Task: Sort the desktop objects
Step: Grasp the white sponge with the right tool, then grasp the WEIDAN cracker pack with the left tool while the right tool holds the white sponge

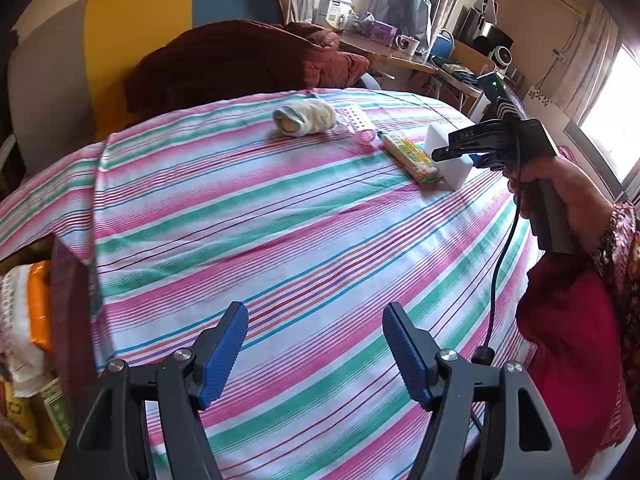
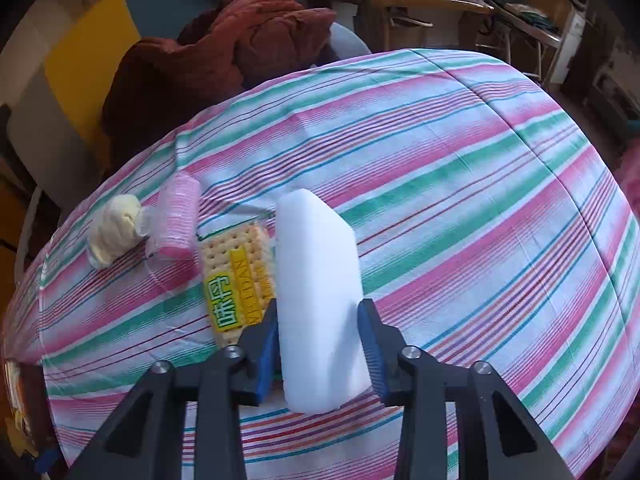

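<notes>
On striped cloth [image 2: 460, 168]: right tool [image 2: 320, 344] clamps white sponge [image 2: 316, 280]; left tool [image 1: 316, 352] wide open, empty.

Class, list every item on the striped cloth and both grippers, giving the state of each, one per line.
white foam block: standing on edge, between the right gripper's pads
right gripper: closed on the block
left gripper: open, empty
cracker packet: lying flat, sealed
pink roll: lying on its side
cream sock: bundled up
</notes>
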The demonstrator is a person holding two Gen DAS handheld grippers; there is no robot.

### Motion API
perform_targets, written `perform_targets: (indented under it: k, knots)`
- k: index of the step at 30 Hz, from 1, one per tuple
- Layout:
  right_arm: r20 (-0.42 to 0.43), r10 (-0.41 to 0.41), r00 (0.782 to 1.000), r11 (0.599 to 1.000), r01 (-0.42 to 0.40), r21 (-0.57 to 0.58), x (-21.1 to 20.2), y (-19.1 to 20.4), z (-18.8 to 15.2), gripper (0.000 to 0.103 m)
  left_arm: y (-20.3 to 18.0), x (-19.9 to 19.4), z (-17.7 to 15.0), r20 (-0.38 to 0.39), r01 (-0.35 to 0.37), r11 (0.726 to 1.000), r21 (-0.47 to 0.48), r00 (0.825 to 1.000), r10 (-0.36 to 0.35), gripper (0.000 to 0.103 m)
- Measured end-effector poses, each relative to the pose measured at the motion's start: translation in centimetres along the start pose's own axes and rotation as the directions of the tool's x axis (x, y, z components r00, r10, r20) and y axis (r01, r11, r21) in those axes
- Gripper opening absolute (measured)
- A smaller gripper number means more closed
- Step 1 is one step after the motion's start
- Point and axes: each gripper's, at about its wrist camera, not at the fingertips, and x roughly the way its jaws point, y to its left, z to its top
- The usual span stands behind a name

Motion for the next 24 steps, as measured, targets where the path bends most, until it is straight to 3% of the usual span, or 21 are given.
perform_targets:
  k: [8,11,14,17,19,22,24]
  knots:
    - [-0.039,0.022,0.999,0.993,-0.017,0.119,0.0,-2.6,-0.2,0.031,-3.5,3.8,3.0,-0.02,0.054,0.998,-0.01,0.998,-0.054,0.071]
    - [0.024,-0.015,1.0,0.987,0.011,0.159,-1.6,-3.6,0.0,0.038,-5.5,5.4,5.1,-0.019,0.049,0.999,0.021,0.999,-0.049,0.071]
    - [0.061,-0.19,0.98,0.97,0.177,0.167,-3.0,-4.5,0.1,0.042,-7.3,6.8,7.1,-0.023,0.062,0.997,0.037,0.998,-0.061,0.071]
    - [0.091,-0.148,0.985,0.965,0.123,0.233,-3.9,-5.6,0.0,0.042,-9.0,8.6,9.3,-0.032,0.071,0.997,0.043,0.997,-0.07,0.071]
    - [0.083,-0.129,0.988,0.97,0.108,0.219,-3.7,-5.2,0.0,0.046,-10.0,9.8,10.6,-0.043,0.073,0.996,0.05,0.997,-0.071,0.071]
    - [0.052,-0.165,0.985,0.973,0.154,0.172,-3.1,-4.5,0.1,0.059,-11.3,11.4,12.4,-0.041,0.086,0.994,0.064,0.996,-0.084,0.071]
    - [0.024,-0.187,0.982,0.972,0.182,0.145,-1.8,-3.9,0.3,0.062,-11.6,12.6,13.3,-0.042,0.099,0.994,0.043,0.994,-0.097,0.071]
